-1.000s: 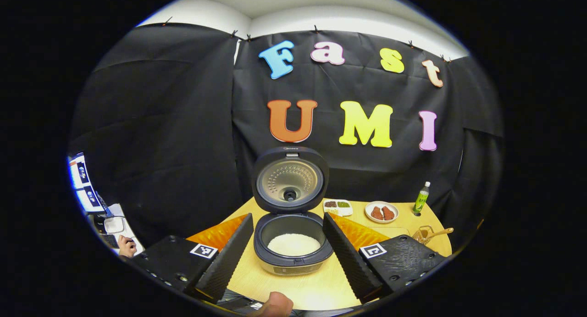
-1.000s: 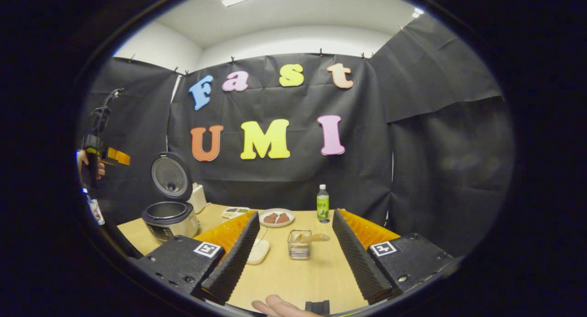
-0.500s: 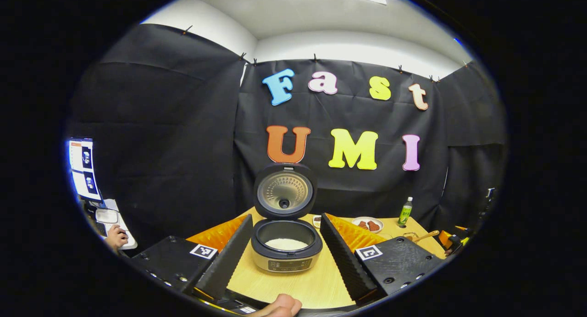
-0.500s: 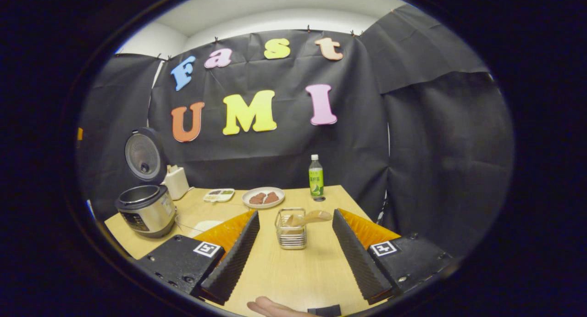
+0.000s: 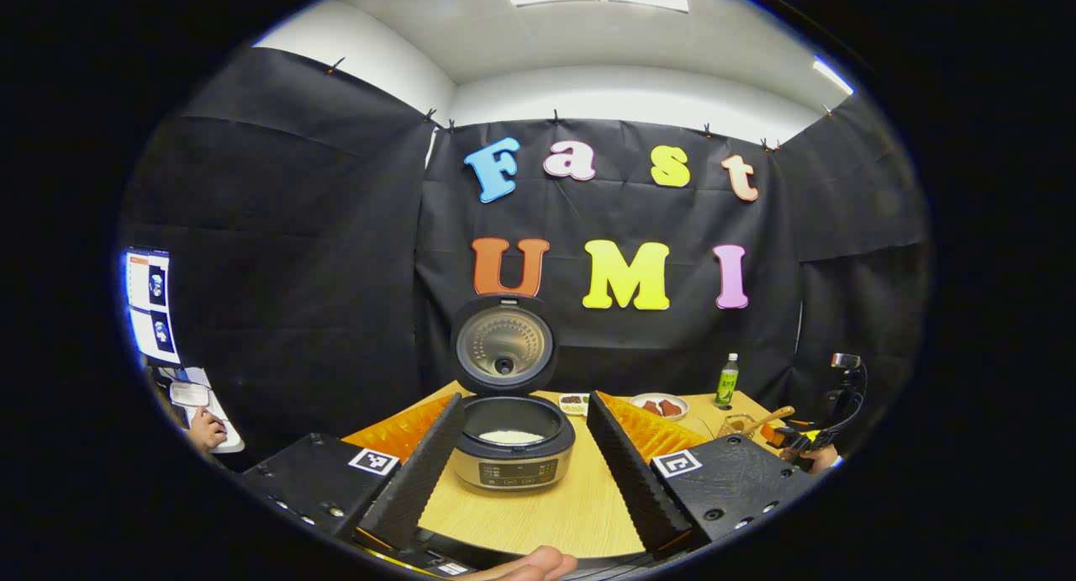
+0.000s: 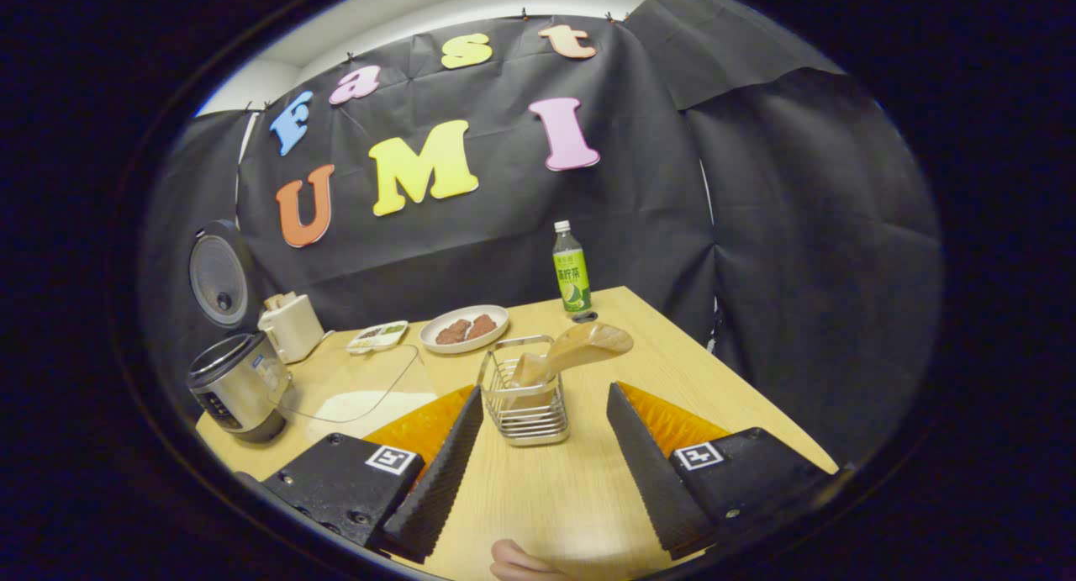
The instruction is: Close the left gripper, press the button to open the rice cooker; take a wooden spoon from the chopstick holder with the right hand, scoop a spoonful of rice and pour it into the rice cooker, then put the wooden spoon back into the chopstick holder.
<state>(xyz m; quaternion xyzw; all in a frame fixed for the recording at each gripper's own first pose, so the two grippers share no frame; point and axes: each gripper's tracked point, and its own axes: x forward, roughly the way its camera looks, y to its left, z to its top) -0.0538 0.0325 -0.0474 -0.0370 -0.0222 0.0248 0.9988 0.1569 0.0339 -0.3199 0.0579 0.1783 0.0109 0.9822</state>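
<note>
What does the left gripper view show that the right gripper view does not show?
The left gripper view looks straight into the rice cooker, so the white rice inside is visible. It also shows screens and a person's hand at the far left.

The right gripper view shows a white box beside the cooker; here the cooker's inside cannot be seen.

Both views show the cooker with its lid up, the wooden spoon in the chopstick holder, the green bottle and the plate.
</note>
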